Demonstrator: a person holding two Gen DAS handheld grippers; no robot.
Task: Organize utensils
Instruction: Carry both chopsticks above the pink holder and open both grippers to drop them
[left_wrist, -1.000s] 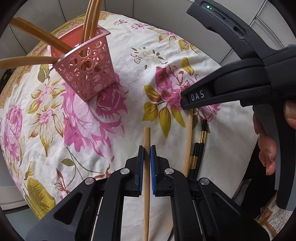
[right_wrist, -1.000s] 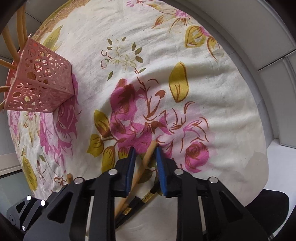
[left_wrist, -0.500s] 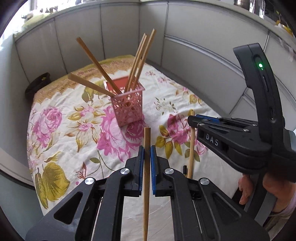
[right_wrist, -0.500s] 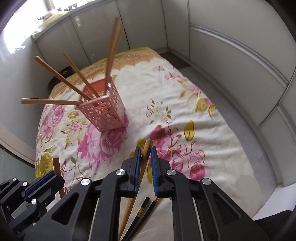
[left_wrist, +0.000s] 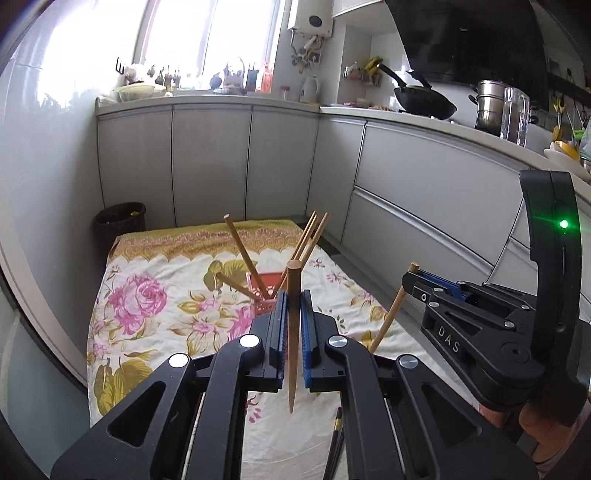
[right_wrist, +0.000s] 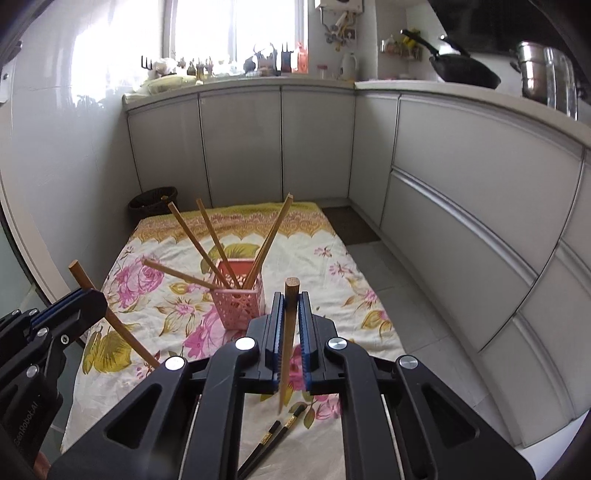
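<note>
Left gripper (left_wrist: 291, 325): closed on a wooden chopstick (left_wrist: 293, 332), which stands near upright between the blue pads, thick end up, thin tip hanging free below.
Right gripper (right_wrist: 291, 325): closed on a second wooden chopstick (right_wrist: 289, 339), held the same way, tip clear of the cloth.
Holder: a pink perforated basket (right_wrist: 240, 304) stands on the floral cloth (right_wrist: 332, 280) ahead of both grippers, between them, with several wooden chopsticks already leaning out of it at splayed angles.
Left behind: a black chopstick pair (right_wrist: 273, 439) lies on the cloth under the right gripper.
Doing it well: likely best to bring one stick at a time over the basket mouth, tip down, aiming for a gap among the leaning sticks, and let go only once the tip is inside.
Risk: knocking a leaning stick could tip the light basket.
</note>
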